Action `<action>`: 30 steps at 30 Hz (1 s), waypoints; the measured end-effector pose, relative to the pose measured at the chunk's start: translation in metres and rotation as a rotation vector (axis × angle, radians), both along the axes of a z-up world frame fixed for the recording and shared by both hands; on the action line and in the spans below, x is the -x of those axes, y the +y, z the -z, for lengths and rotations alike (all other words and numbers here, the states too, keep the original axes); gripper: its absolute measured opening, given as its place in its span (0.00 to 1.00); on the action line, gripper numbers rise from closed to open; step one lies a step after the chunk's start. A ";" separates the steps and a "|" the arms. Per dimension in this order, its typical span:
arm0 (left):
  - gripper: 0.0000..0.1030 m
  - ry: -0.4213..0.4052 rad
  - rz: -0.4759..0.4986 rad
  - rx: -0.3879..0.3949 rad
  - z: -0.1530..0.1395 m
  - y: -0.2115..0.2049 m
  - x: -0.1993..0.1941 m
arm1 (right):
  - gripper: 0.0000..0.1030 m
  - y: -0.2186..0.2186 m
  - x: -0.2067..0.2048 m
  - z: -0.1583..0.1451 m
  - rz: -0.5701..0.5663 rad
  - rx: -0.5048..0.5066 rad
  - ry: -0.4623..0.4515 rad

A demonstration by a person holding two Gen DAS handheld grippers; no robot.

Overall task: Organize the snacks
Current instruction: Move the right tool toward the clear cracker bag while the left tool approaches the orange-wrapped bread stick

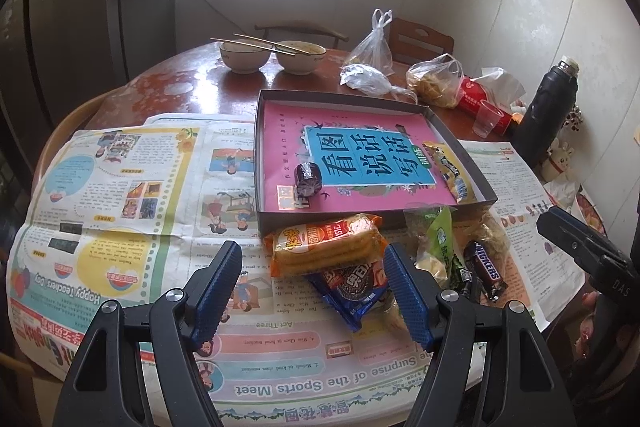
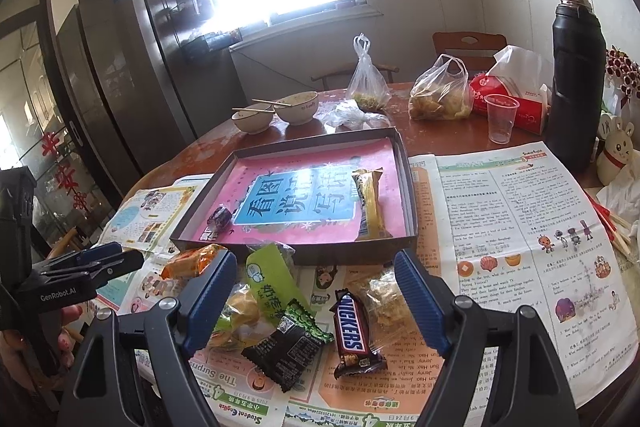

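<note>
Round wooden counter (image 2: 440,143), its near half covered by spread newspaper (image 2: 520,227). On the newspaper, a shallow grey box (image 2: 408,187) lined with a pink book cover; inside it, a yellow snack bar (image 2: 370,203) along the right wall and a small dark foil-wrapped sweet (image 2: 220,217) near the left front corner, the two well apart. Just in front of the box, a loose heap of snacks: orange cracker pack (image 1: 324,247) lying on a blue cookie pack (image 1: 352,291), a green-labelled bag (image 2: 268,279), a clear-wrapped pastry (image 2: 384,299), a Snickers bar (image 2: 352,335) and a black-and-green sachet (image 2: 292,343). Left tongs (image 1: 314,287) stand wide and empty, hovering over the cracker and cookie packs. Right tongs (image 2: 316,303) stand wide and empty, above the green bag and the Snickers bar. Far side of counter: black flask (image 2: 576,83), two bowls (image 2: 296,109) with chopsticks, plastic bags (image 2: 440,95), red tissue pack (image 2: 516,95), clear cup (image 2: 500,119).
</note>
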State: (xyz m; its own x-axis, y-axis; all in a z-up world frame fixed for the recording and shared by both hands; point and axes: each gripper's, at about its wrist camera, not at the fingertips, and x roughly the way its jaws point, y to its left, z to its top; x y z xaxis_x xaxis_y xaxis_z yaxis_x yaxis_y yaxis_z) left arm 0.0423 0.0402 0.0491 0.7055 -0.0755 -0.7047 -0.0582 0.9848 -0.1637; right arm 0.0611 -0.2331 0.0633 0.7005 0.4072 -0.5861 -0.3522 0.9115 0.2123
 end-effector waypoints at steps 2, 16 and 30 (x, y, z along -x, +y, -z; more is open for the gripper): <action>0.73 0.005 0.000 -0.002 0.002 0.001 0.001 | 0.78 -0.001 0.002 0.002 0.000 0.006 0.002; 0.73 0.061 0.043 -0.005 0.023 -0.008 -0.001 | 0.78 -0.007 0.001 0.023 0.016 0.051 0.052; 0.73 0.113 0.070 -0.018 0.042 -0.017 -0.010 | 0.78 -0.024 -0.015 0.054 0.071 0.154 0.129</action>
State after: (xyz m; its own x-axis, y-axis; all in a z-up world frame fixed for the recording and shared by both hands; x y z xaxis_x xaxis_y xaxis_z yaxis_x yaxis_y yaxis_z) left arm 0.0519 0.0232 0.0073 0.6152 -0.1087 -0.7809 -0.0062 0.9897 -0.1427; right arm 0.0758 -0.2567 0.0092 0.6391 0.2582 -0.7245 -0.2644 0.9583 0.1083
